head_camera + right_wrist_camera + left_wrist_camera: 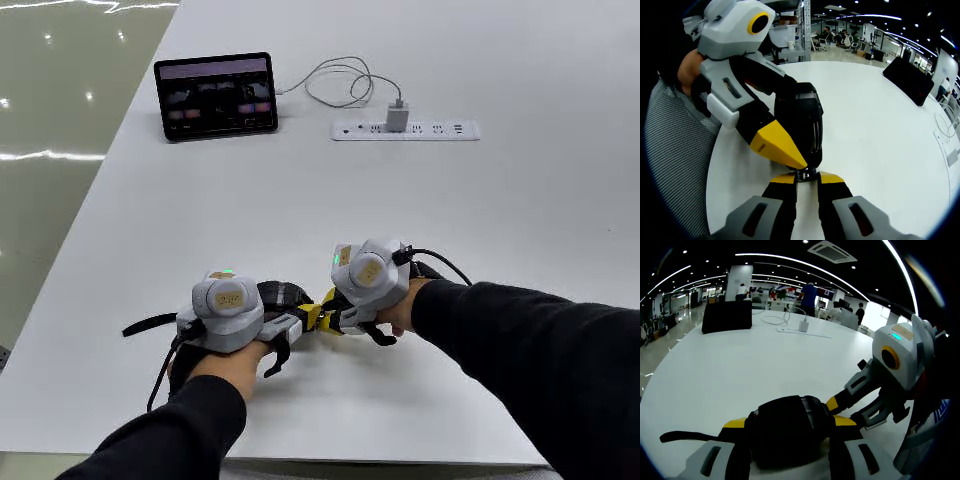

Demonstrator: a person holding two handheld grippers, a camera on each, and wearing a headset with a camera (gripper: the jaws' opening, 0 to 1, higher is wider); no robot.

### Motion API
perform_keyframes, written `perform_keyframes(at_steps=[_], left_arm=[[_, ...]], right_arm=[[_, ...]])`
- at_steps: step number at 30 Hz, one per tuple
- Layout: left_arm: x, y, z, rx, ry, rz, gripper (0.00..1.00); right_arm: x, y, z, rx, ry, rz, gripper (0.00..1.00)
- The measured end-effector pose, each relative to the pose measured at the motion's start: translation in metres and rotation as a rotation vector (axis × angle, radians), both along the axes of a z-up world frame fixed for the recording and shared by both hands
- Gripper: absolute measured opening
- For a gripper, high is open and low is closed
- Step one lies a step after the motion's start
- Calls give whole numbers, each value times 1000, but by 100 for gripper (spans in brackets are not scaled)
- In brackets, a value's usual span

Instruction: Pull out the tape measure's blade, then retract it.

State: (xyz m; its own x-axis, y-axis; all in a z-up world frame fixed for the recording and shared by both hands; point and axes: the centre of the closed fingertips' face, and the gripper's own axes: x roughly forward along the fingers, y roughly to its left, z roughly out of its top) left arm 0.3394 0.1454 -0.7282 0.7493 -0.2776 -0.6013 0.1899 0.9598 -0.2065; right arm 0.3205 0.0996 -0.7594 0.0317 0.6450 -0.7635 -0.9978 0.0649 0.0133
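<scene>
Left gripper (293,314), at near edge of table (470,210), is clamped on the tape measure (790,432). The black case sits btwn its jaws, low on the table, w/ strap (148,324) trailing left. Just right of it, right gripper (807,181) is pinched nearly closed on the blade's end hook (807,174) at the case mouth. No blade length is out yet, so this looks like the start of the pull-out. Next move prob. needs left to hold the case firm while right draws straight away to the right. Grip on the hook is thin and could slip.
</scene>
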Motion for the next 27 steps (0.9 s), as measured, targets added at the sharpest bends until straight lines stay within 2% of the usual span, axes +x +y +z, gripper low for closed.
perform_keyframes(at_steps=[27], left_arm=[[0, 0, 0, -6, 2, 2, 59]], right_arm=[[-1, 2, -1, 9, 11, -19, 11]])
